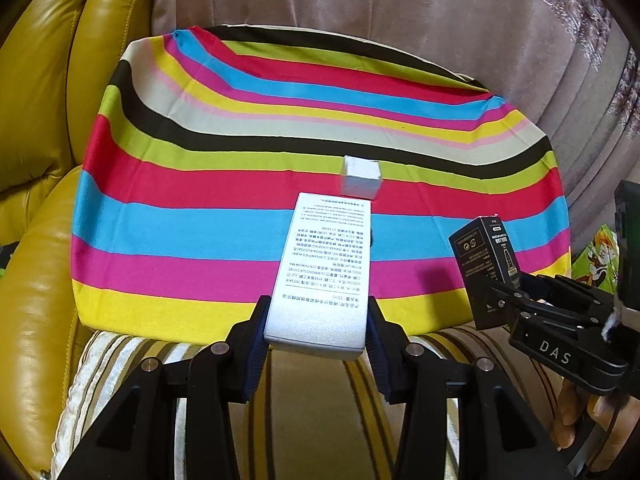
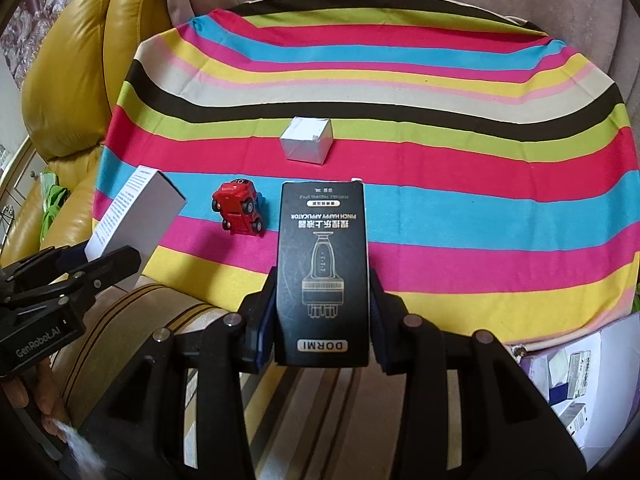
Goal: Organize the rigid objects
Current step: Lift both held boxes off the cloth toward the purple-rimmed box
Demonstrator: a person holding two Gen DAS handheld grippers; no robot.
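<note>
My left gripper (image 1: 318,322) is shut on a tall white box (image 1: 324,268) with small printed text, lifted over the striped cloth (image 1: 200,184). The same white box (image 2: 132,212) shows at the left of the right wrist view, in the left gripper (image 2: 100,260). My right gripper (image 2: 322,312) is shut on a black DORMI box (image 2: 323,264), seen from the side as a black box (image 1: 486,264) in the left wrist view. A small white cube box (image 2: 307,140) rests on the cloth beyond both; the cube box (image 1: 361,178) sits just past the white box. A red toy car (image 2: 239,210) lies on its side.
The striped cloth (image 2: 440,208) covers a seat cushion between a yellow leather armrest (image 1: 36,200) and a pinkish backrest (image 1: 400,4). A striped cushion edge (image 2: 304,420) lies below the grippers. A white container with small boxes (image 2: 580,380) sits at lower right.
</note>
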